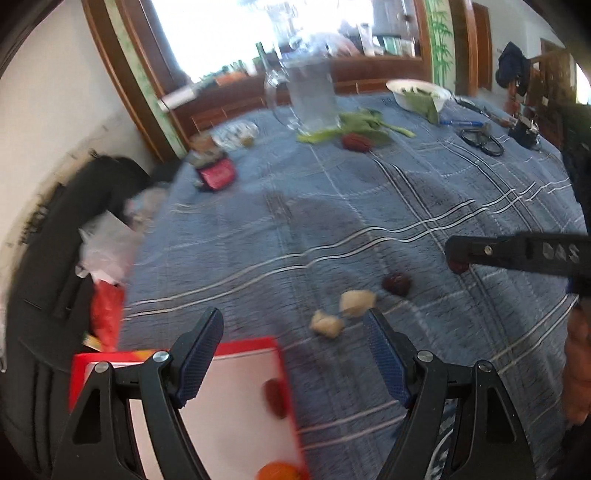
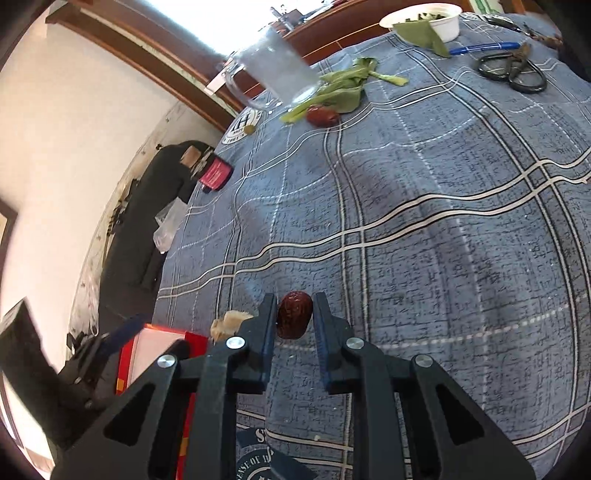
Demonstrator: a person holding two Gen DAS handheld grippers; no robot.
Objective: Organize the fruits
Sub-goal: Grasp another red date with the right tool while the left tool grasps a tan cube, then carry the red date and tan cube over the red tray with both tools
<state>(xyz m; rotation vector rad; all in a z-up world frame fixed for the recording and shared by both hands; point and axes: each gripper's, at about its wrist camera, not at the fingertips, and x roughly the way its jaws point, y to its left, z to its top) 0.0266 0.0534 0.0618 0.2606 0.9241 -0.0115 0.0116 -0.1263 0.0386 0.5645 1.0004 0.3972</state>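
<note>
My right gripper (image 2: 294,317) is shut on a dark red date (image 2: 293,314), low over the blue checked tablecloth (image 2: 424,229). The left wrist view shows that gripper (image 1: 458,258) coming in from the right with the date (image 1: 458,265) at its tip. My left gripper (image 1: 293,354) is open and holds nothing, above the edge of a red box (image 1: 284,365) with a white inside. In the box lie a red date (image 1: 275,398) and an orange fruit (image 1: 277,472). Another date (image 1: 396,283) and two pale lumps (image 1: 327,324) lie on the cloth just ahead. A third date (image 2: 322,115) rests far off by green leaves (image 2: 343,88).
A glass mug (image 2: 273,70), a white bowl (image 2: 424,20) with greens, black scissors (image 2: 513,72) and a blue pen (image 2: 480,47) stand at the far side. A pink-labelled jar (image 2: 216,173) sits at the left table edge, beside a dark sofa (image 2: 147,229) with plastic bags.
</note>
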